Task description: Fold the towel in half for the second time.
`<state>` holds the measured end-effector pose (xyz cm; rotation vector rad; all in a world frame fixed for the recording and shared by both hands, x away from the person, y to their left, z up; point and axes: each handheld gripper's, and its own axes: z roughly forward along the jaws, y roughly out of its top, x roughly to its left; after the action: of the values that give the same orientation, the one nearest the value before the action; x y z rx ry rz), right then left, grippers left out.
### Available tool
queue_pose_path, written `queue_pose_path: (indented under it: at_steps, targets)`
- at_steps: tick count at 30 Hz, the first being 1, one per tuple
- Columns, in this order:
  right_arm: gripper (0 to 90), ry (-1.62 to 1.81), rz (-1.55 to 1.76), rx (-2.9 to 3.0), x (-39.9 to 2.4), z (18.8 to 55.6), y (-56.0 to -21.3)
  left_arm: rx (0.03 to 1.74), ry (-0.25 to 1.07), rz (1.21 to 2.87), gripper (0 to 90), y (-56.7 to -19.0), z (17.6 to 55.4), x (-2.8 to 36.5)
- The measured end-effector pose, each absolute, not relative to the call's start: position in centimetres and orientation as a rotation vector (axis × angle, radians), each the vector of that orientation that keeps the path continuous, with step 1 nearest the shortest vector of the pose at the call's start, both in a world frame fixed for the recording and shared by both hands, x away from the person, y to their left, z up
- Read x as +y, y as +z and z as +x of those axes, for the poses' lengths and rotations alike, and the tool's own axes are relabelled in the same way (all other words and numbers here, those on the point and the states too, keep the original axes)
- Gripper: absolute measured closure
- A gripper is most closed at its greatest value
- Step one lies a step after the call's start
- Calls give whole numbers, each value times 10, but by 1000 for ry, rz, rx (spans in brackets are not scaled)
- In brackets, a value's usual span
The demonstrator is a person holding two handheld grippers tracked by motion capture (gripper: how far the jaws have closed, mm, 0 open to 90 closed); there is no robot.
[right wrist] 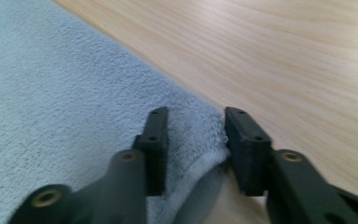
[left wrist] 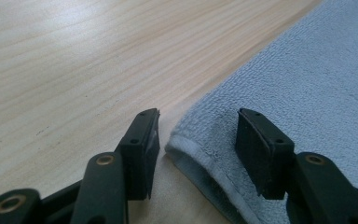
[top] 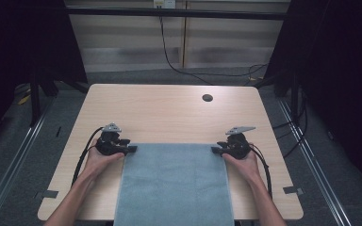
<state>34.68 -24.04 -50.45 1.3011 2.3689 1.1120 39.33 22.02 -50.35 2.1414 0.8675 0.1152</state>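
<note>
A grey-blue towel [top: 174,183] lies flat on the near half of the wooden table [top: 169,113] and hangs over the front edge. My left gripper [top: 133,149] rests at the towel's far left corner. In the left gripper view the left gripper [left wrist: 198,112] is open, the hemmed corner of the towel [left wrist: 317,70] lying between its jaws with a gap to the left pad. My right gripper [top: 215,149] sits at the far right corner. In the right gripper view the right gripper [right wrist: 196,109] straddles the slightly bunched corner of the towel [right wrist: 51,93], its jaws still well apart.
A round cable hole [top: 207,98] sits in the far right part of the tabletop. Bare wood stretches beyond the towel to the far edge. Metal rails and dark floor flank the table, and cables trail behind it.
</note>
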Motion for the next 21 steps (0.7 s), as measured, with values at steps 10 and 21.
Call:
queue_pose_path:
  at_steps: [10,21]
  targets:
    - [826,1218,1323,2341,-243,344,-494,858,54,2042,818,-497,389,227]
    - [831,1362,1283,2225,-251,339,-455,805,98,1898,821,-454,379,234]
